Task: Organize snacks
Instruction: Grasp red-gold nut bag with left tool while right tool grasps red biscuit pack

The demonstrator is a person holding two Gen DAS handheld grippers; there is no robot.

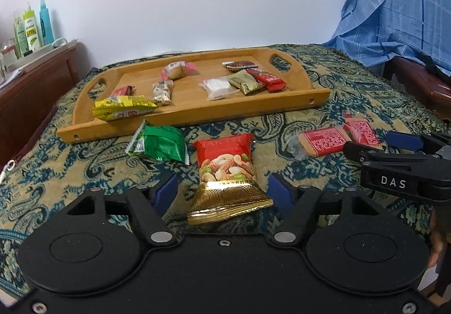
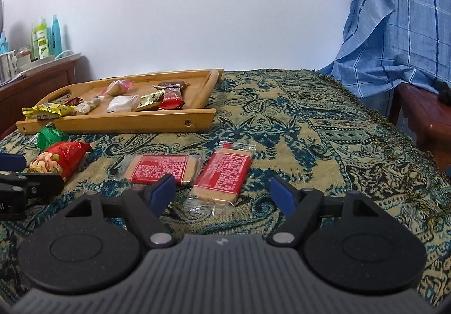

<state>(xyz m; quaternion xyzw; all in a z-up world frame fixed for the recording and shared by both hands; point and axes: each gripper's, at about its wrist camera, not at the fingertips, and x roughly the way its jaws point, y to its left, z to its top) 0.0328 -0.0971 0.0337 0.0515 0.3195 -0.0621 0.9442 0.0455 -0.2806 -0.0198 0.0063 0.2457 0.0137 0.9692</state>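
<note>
The left gripper stands unclenched astride the near gold end of the red nut packet, likely light, crinkly and slippery, best pinched across its puffy middle

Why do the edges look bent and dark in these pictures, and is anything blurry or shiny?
Left wrist view: the wide lens bows the wooden tray and darkens the corners; the gold end of the red snack bag catches glare. Right wrist view: same bending, the blue curtain leans inward; the clear wrapper on the nearer biscuit pack glints. Both are evenly lit, slightly soft.
</note>
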